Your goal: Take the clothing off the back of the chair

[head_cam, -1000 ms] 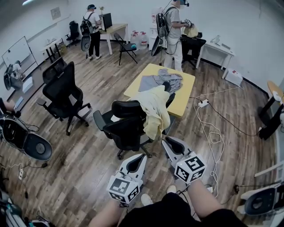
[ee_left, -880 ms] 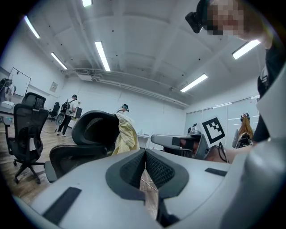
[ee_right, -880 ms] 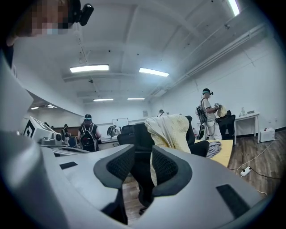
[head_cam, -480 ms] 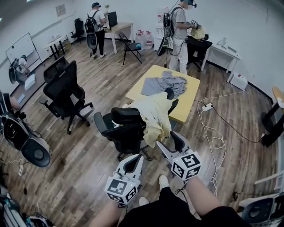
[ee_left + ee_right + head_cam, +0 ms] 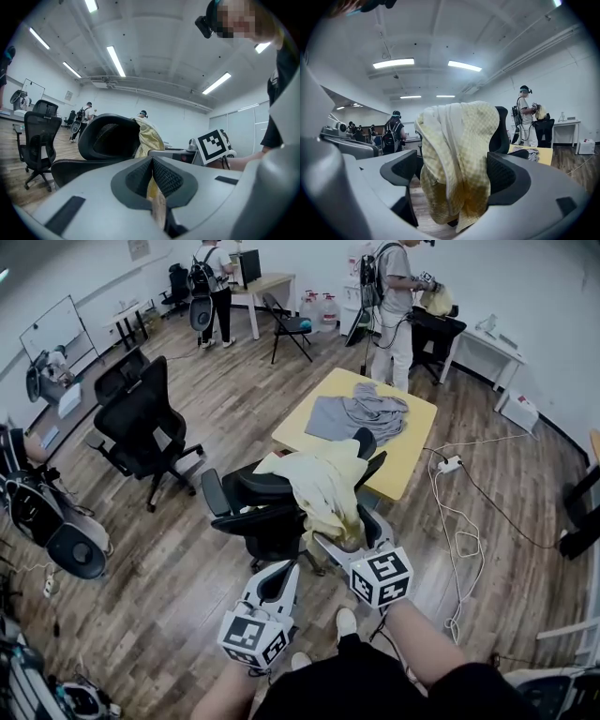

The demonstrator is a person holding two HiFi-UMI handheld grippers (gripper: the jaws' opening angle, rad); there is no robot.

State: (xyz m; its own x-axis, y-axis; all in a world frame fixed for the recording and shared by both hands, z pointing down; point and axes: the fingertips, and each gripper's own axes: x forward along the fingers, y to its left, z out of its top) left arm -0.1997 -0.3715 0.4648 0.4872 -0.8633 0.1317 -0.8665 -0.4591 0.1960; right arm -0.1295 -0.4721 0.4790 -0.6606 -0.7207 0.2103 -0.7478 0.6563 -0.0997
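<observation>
I take the black office chair (image 5: pixel 267 517) straight ahead of me as my mark and place everything from it. The pale yellow checked garment (image 5: pixel 323 486) lies over the top of the chair's back. It is bunched along the upper edge and hangs down in long folds on the side towards me.

My right gripper (image 5: pixel 349 532) is up against that hanging part, at the garment's lower end. Its jaws have just been opening and now stand wide apart, with the folds hanging between them. In the right gripper view the cloth fills most of the gap, but neither pad presses on it.

My left gripper (image 5: pixel 278 573) hangs on my side of the chair, nearer to me than the right one and to its left, clear of chair and cloth. Its jaws are brought together, leaving only a thin slit between the pads, and nothing is caught in them.

Just beyond the chair stands a yellow table (image 5: pixel 417 442) with grey clothes (image 5: pixel 361 413) spread on it. A second black chair (image 5: pixel 141 418) stands well off to the chair's left. A white cable (image 5: pixel 459 549) trails over the wooden floor to its right. Far beyond the table a person (image 5: pixel 394 296) stands at a desk.
</observation>
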